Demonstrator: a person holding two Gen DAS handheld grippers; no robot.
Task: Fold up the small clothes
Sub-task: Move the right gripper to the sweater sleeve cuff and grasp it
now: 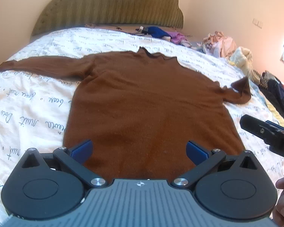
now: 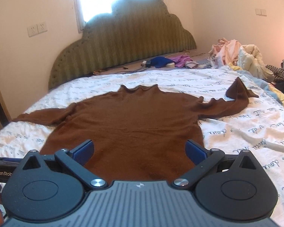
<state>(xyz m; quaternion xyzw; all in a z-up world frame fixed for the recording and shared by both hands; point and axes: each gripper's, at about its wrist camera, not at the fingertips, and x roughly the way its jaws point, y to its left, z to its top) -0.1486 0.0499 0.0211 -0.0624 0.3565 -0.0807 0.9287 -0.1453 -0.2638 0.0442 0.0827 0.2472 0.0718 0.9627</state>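
A brown long-sleeved sweater (image 1: 142,98) (image 2: 130,121) lies flat on the bed, collar toward the headboard. Its left sleeve stretches straight out; the right sleeve (image 1: 238,92) (image 2: 234,102) is crumpled, its cuff sticking up. My left gripper (image 1: 139,151) hovers open over the sweater's hem, nothing between its blue pads (image 1: 81,150). My right gripper (image 2: 139,151) also stands open above the hem, a little to the right. The right gripper's black body (image 1: 270,136) shows at the right edge of the left wrist view.
The white bedspread (image 1: 28,113) with script print covers the bed. A green headboard (image 2: 123,43) stands behind. Blue and purple items (image 2: 166,60) lie near it. A heap of clothes (image 2: 240,54) fills the bed's right side. A hand (image 1: 282,204) holds the right gripper.
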